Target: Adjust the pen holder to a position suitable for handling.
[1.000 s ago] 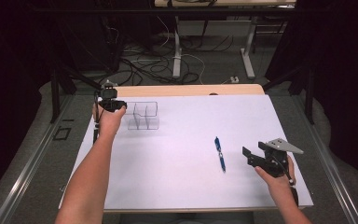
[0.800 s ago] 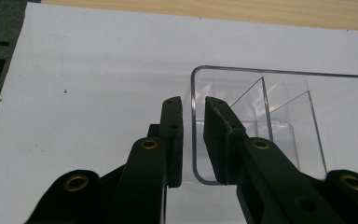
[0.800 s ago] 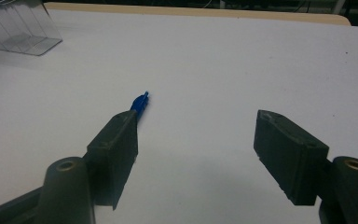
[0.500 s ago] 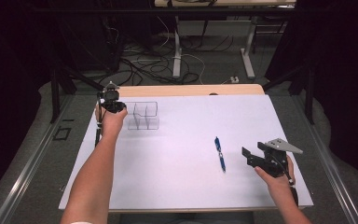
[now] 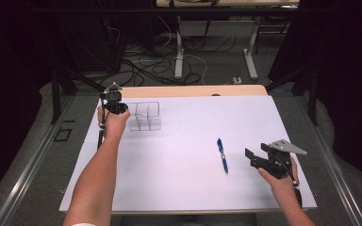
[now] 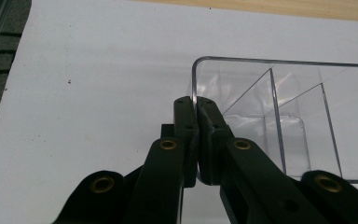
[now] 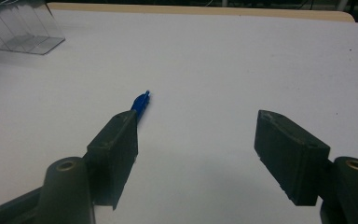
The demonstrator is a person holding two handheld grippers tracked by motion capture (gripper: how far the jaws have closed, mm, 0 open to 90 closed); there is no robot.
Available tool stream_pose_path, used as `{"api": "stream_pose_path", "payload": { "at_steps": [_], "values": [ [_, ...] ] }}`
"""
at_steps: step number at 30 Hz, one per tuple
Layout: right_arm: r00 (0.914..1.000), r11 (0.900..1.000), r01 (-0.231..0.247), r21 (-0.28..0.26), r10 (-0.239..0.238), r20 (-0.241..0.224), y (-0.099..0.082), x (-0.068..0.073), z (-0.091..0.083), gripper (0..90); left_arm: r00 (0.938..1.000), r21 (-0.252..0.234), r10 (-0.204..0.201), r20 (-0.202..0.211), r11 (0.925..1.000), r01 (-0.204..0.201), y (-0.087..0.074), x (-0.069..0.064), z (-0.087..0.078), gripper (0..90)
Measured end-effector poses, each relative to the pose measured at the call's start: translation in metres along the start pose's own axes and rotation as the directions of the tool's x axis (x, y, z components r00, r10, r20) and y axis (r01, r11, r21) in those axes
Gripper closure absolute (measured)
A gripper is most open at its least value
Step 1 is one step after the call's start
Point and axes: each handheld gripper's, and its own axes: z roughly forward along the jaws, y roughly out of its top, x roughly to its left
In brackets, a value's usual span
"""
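Left gripper view: the clear organizer stands upright on the white sheet, and the left gripper has just closed, pinching the organizer's near wall between its pads. High view places the organizer at the far left of the table, with the left gripper at its left edge. The blue pen lies flat on the sheet, well apart from the organizer and just beside the right gripper. Right gripper view: the right gripper hovers with its jaws parted and nothing between them; the pen tip shows beyond one jaw.

Step in hand, as judged: securing the organizer. The next move calls for a steady hold on the thin wall while the right gripper centres its jaws across the pen barrel before closing.
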Motion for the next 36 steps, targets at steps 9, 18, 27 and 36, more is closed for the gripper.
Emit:
{"api": "stream_pose_path", "payload": {
  "at_steps": [9, 18, 27, 36],
  "values": [
    [1.0, 1.0, 0.0, -0.005, 0.001, 0.004, 0.0, -0.001, 0.0, 30.1, 0.9999, 0.005, -0.013, -0.003, 0.9999, 0.013, -0.004, -0.009, -0.005, 88.9],
    [1.0, 1.0, -0.007, 0.002, 0.007, 0.002, -0.001, 0.0, 0.0, 30.1, 0.9997, -0.012, -0.008, 0.025, 0.9999, 0.008, -0.011, -0.026, -0.02, 89.0],
    [1.0, 1.0, -0.004, 0.001, 0.004, -0.005, -0.001, 0.002, -0.001, 31.2, 0.9988, -0.011, 0.003, 0.048, 0.9999, -0.002, -0.025, -0.058, -0.031, 89.0],
    [1.0, 1.0, 0.0, 0.003, 0.0, -0.004, -0.001, 0.003, 0.001, 31.6, 0.9979, 0.007, 0.013, 0.064, 0.9999, -0.014, -0.03, -0.096, -0.025, 88.9]
  ]
}}
